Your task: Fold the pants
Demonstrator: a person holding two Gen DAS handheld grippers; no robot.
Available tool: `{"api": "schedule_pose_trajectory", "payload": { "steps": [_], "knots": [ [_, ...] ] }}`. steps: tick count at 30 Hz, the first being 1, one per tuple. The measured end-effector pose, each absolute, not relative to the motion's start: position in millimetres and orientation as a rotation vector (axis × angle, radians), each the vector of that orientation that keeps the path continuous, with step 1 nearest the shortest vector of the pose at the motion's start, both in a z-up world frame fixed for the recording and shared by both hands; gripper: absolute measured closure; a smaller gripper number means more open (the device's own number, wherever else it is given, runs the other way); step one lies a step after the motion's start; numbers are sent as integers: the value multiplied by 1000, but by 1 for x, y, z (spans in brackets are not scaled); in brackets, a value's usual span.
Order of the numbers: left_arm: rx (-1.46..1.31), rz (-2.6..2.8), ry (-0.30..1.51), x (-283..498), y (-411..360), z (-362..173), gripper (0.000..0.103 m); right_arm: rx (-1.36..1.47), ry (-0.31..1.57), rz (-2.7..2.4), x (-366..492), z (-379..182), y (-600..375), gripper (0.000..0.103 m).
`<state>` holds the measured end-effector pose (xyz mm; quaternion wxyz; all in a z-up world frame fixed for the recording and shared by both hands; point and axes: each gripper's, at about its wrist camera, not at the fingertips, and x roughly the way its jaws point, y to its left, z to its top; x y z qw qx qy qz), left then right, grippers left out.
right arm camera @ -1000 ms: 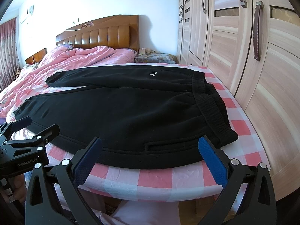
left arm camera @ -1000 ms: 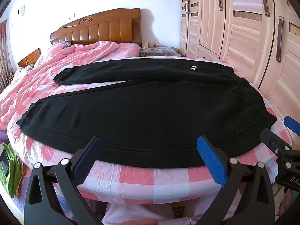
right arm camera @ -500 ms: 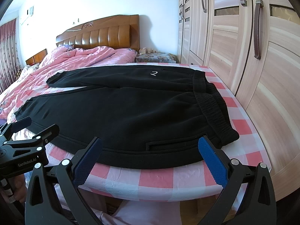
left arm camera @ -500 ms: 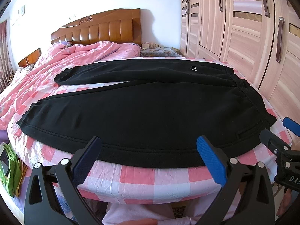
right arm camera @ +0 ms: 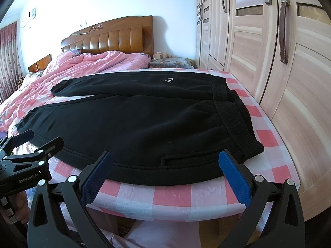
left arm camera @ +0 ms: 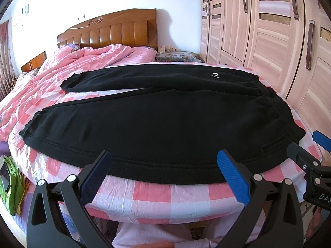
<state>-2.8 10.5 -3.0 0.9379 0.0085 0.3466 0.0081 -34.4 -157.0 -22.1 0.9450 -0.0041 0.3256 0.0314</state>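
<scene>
Nothing moved since before: both grippers, left (left arm camera: 163,174) and right (right arm camera: 165,174), hover wide open, empty, at bed (left arm camera: 175,194) edge. Pants (left arm camera: 155,124) lie flat, legs spread, unfolded, near seam likely the first grab.

Checked bedsheet (left arm camera: 153,194) strip at 6 o'clock free; black pants (left arm camera: 165,124) fill centre; pink quilt (left arm camera: 68,66) heaped 10 o'clock; wardrobe (right arm camera: 279,66) walls off 3 o'clock.

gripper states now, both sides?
Left gripper: open, holding nothing, at the near edge of the black pants.
Right gripper: open, holding nothing, near the waistband end.
</scene>
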Motion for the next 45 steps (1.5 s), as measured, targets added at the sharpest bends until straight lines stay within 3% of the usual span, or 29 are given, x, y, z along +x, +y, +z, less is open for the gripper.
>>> {"api": "schedule_pose_trajectory", "payload": {
  "steps": [33,39,45],
  "knots": [
    [-28,-80,734,-11,10,-5,1,-32,632,74,-22,-18,-179,4],
    [-30,-104,746,4,8,-10,1,-137,629,134,35,1,-198,4],
    [-98,-186,816,117,26,16,1,-190,756,205,155,-1,-219,4]
  ]
}}
